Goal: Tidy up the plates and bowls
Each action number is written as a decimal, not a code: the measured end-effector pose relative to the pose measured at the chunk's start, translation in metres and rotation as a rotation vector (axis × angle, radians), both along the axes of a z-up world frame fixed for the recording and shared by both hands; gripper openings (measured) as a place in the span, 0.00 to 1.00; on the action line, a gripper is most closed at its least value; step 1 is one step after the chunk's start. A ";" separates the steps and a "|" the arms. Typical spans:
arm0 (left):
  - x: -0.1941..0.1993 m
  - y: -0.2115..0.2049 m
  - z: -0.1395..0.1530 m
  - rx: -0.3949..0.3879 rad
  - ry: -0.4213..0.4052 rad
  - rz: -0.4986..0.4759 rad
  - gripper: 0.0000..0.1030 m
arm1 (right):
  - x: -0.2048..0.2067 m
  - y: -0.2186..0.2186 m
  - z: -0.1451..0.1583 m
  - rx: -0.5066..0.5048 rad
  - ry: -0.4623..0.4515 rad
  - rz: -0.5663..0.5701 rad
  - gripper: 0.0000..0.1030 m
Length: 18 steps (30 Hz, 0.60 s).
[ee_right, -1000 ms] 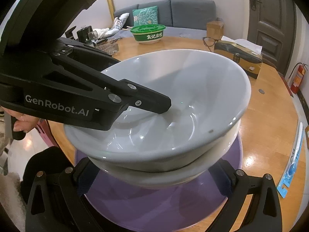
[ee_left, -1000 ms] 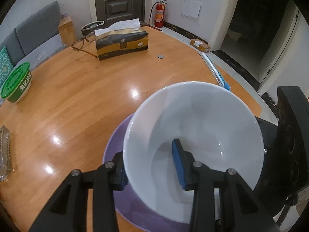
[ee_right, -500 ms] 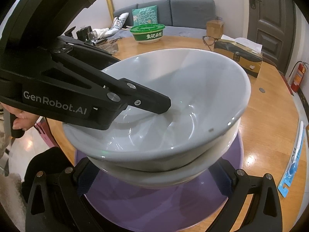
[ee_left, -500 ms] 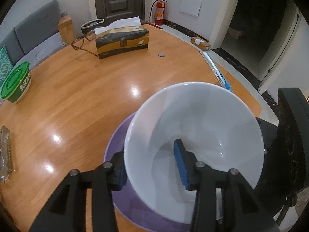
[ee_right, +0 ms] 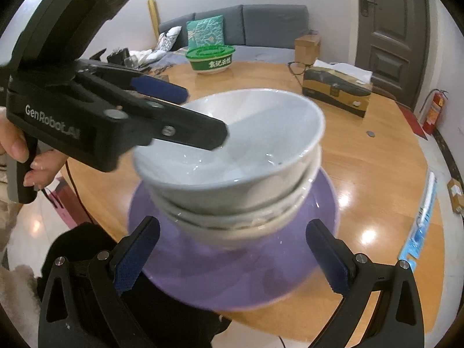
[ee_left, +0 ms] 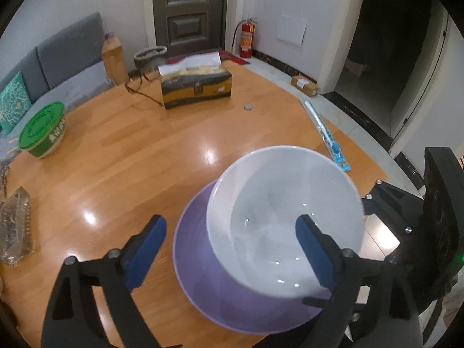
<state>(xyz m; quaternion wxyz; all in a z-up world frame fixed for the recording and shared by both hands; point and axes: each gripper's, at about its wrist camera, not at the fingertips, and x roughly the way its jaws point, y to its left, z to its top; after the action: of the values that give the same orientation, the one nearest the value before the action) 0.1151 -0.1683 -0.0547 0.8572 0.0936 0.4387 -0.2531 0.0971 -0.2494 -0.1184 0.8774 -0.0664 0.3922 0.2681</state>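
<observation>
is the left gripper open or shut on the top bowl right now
Open. The left gripper has its blue pads spread wide, one outside the top bowl and one over its inside, neither pinching the rim. The bowl sits nested in the stack.

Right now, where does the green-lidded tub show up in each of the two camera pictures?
Left wrist view: the green-lidded tub sits at the far left edge, on the wooden table near the sofa.
Right wrist view: the same tub is at top centre, behind the stacked white bowls.
Shared landmark: the tissue box, top centre in the left view, upper right in the right.
</observation>
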 end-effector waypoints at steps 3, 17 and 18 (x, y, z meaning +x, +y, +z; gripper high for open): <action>-0.009 0.010 0.010 -0.018 -0.018 0.021 0.87 | -0.011 -0.003 0.011 0.002 -0.020 -0.019 0.97; -0.059 0.078 0.055 -0.013 -0.351 0.296 1.00 | -0.038 0.001 0.088 -0.007 -0.238 -0.126 0.97; -0.062 0.083 0.058 -0.009 -0.381 0.321 1.00 | -0.039 0.002 0.092 0.000 -0.260 -0.134 0.97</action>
<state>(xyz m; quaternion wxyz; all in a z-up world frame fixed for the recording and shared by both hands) 0.0528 -0.0851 0.0032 0.9540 0.0651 0.2774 -0.0936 0.0585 -0.2473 -0.0259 0.9367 -0.0743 0.2790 0.1980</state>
